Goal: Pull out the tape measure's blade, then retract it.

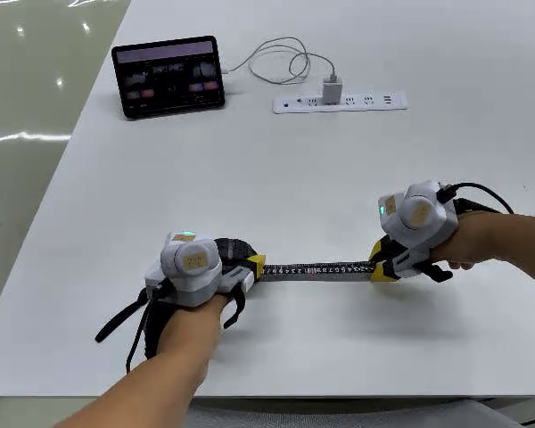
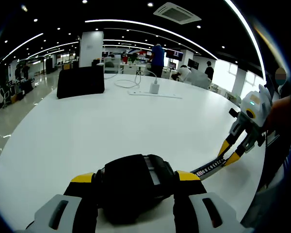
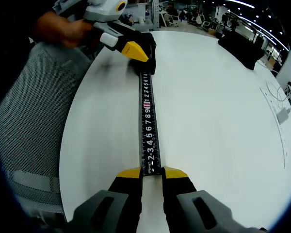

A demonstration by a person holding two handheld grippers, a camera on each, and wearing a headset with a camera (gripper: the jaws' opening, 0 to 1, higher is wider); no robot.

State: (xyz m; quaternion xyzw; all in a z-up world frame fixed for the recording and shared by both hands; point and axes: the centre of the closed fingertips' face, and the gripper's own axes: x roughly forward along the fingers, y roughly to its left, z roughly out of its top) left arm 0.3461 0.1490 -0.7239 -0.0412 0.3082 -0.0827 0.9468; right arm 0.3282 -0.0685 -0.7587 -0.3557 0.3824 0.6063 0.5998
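Tape measure case (image 2: 136, 189) sits low on the white counter (image 1: 294, 178), about 8 o'clock in the head view. The left gripper (image 2: 136, 177) holds it, with the fingers (image 2: 82, 178) closed snug on both flanks of the black body. The blade (image 3: 149, 126) is drawn partway out and lies flat on the counter. In the head view its long axis runs 9 to 3 o'clock, from the case mouth to the right gripper (image 3: 152, 172) at about 4 o'clock. The right gripper's fingers are nearly shut, with a thin gap between the yellow tips, pinching the blade's free end. Whether the end hook is caught can't be told, since the tip is tucked between the pads. In the right gripper view the case lies dead ahead at 12 o'clock, and the blade runs straight down the finger line, so the pull axis and the gripper axis match. Judgement: the pull-out is done or close to it, and retraction hasn't begun. The right gripper is the one on the free end, so it likely has to walk the blade back toward 9 o'clock while the left pins the case. Risk: an early release of the pinch lets the blade whip back or twist the case. A tablet (image 1: 168, 77) and a power strip (image 1: 339, 102) sit far off at 11–12 o'clock, well apart from the work.
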